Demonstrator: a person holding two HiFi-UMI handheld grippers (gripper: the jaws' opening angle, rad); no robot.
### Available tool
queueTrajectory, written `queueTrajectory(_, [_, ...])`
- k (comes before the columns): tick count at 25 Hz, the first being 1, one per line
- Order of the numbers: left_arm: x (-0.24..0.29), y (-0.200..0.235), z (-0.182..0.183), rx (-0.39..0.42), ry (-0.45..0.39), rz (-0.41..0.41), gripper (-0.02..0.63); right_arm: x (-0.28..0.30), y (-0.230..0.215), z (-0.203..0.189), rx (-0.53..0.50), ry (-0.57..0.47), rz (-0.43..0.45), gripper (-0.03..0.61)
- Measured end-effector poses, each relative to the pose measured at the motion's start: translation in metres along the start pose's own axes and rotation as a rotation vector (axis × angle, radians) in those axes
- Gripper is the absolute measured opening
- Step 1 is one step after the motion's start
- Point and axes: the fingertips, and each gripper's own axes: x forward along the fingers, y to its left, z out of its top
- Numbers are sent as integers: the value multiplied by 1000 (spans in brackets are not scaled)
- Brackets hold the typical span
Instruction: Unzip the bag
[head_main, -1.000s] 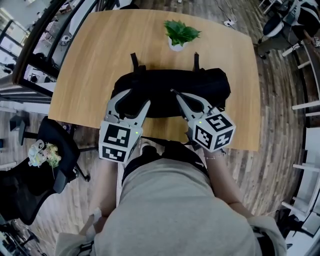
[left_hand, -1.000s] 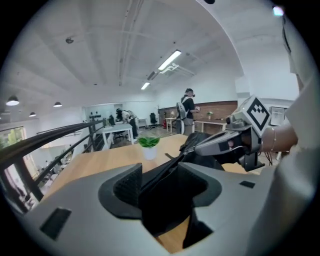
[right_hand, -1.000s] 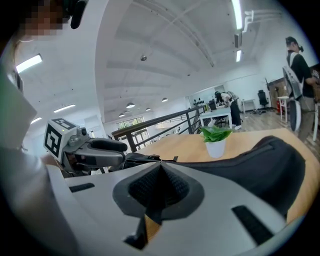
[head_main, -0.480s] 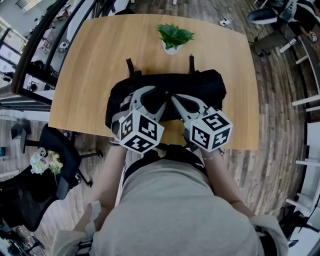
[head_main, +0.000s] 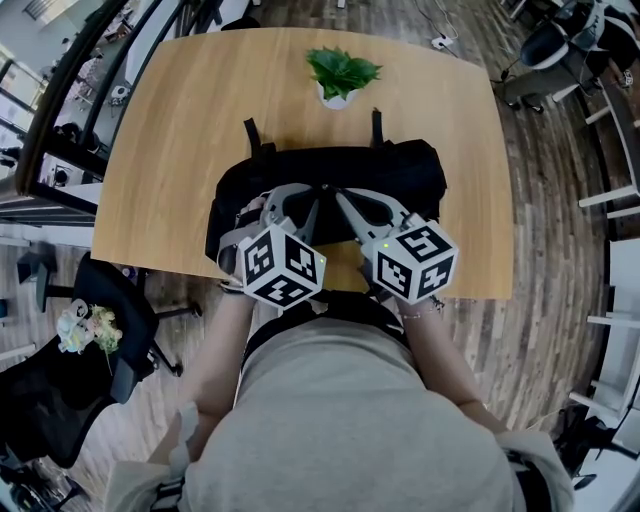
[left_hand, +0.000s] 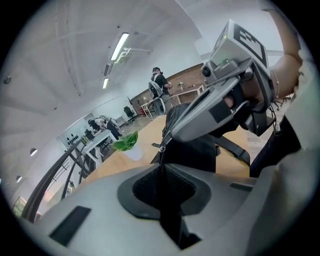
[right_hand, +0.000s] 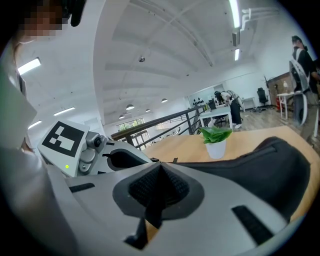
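- On the table (head_main: 150, 150), the bag (head_main: 400, 175) is laid along the near edge, and its zip is judged still shut.
- The right gripper (head_main: 340, 195) is clenched at the bag's top, where it is best held steady as an anchor.
- The left gripper (head_main: 316, 198) is closing with the zip pull (left_hand: 161, 160) between its jaws. Once pinched, the pull should be drawn straight along the zip.

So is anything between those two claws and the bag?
Nothing visible. The left gripper and right gripper are at the bag's top; the left's jaws are closing on a dark strip of it. The plant stands apart behind.
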Motion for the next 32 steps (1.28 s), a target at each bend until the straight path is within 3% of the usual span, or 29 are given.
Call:
queueTrajectory(12, [0,6,-1,-27,-18,33,37,-5,-12,0,53,-18,3,9])
queueTrajectory(20, [-2,8,-1,-56,-25,49,37,-19,-32,5,147,-62,2,9])
queueTrajectory(32, [-1,10,-5,-79,-22,77,37,-44,-72,7,149,-76,-56,9])
